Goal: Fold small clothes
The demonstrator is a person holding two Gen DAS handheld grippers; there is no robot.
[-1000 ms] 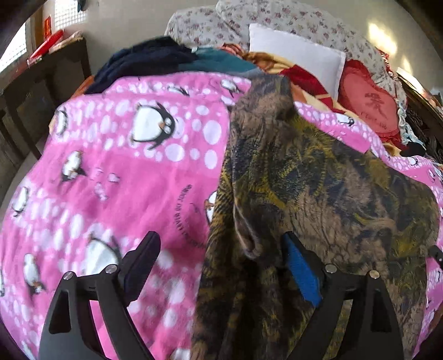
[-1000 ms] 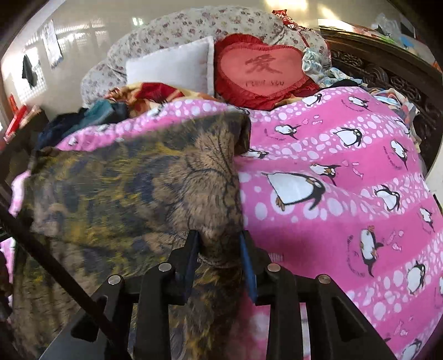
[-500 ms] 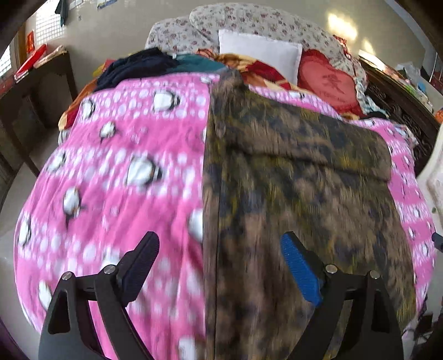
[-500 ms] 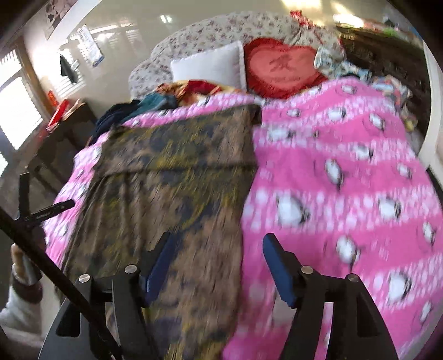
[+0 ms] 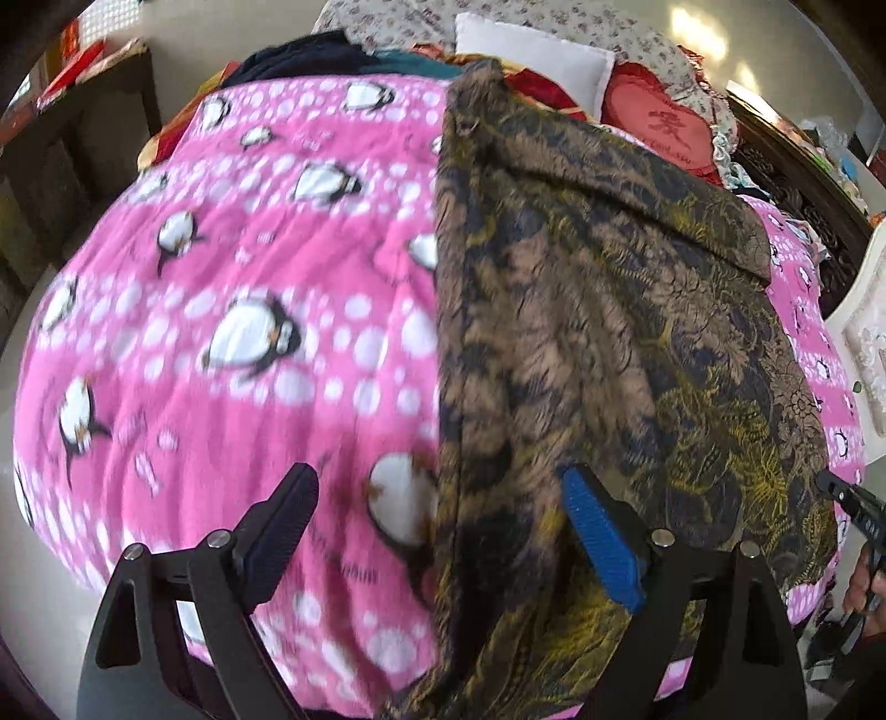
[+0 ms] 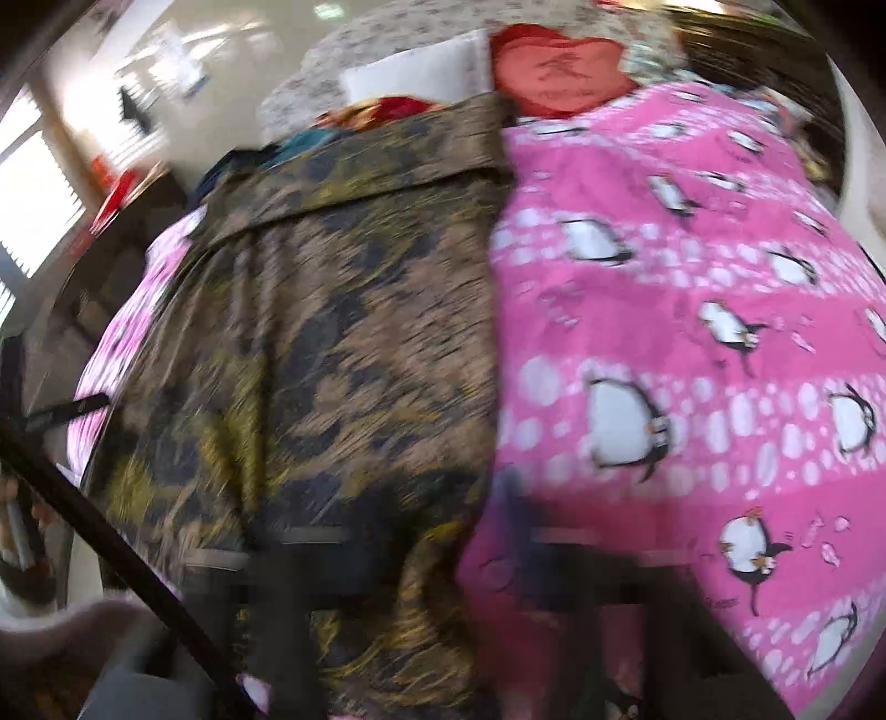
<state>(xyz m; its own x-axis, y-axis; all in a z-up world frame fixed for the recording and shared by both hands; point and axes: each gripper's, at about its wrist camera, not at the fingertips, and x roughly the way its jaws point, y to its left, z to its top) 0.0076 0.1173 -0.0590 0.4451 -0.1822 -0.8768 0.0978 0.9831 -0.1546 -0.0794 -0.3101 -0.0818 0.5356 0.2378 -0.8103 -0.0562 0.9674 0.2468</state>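
A brown, yellow and black patterned garment lies spread lengthwise on the pink penguin blanket, its far end folded over. It also shows in the right wrist view. My left gripper is open and empty, its jaws standing wide over the garment's near left edge. My right gripper is heavily blurred over the garment's near right edge; its jaws look spread apart and empty. The garment's near end hangs over the bed edge.
Pillows sit at the bed's head: a white one and a red heart cushion. A pile of dark clothes lies at the far left. A dark wooden table stands left of the bed; a carved headboard is right.
My right gripper let go of the garment's edge and opened. Both grippers pulled back toward the bed's near edge, then came closer again. The garment now lies flat with its far end folded over.
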